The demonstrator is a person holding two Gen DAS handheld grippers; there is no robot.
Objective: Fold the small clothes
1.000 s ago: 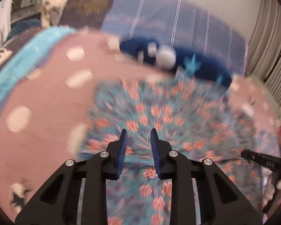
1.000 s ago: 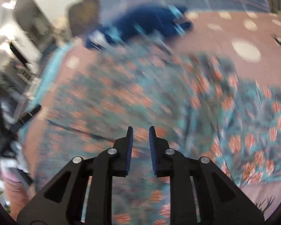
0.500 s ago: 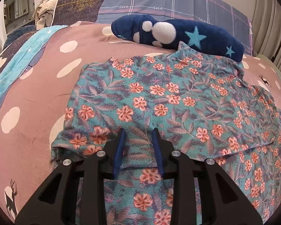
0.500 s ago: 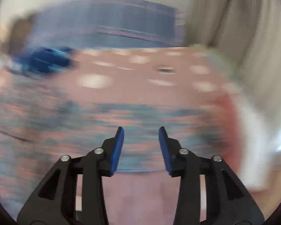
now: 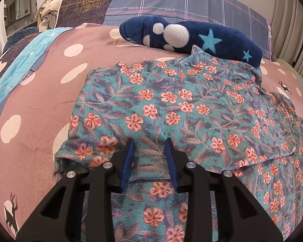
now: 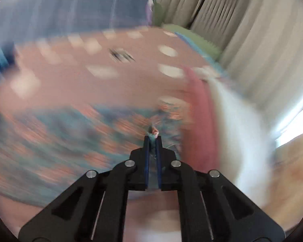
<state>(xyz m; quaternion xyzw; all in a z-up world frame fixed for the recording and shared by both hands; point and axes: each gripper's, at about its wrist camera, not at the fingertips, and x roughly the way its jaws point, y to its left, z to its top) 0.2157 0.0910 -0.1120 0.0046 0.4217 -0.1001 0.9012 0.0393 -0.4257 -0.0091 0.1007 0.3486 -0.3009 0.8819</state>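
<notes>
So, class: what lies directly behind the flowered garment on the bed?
A dark blue plush cushion with stars and white spots lies behind the flowered garment, whose far edge rides up against it. Checked pillows stand further back. The cushion's underside is hidden.

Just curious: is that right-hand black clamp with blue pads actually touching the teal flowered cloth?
Touching. The right wrist view shows the right gripper shut on a pinch of teal flowered cloth sticking out past its tips.
</notes>
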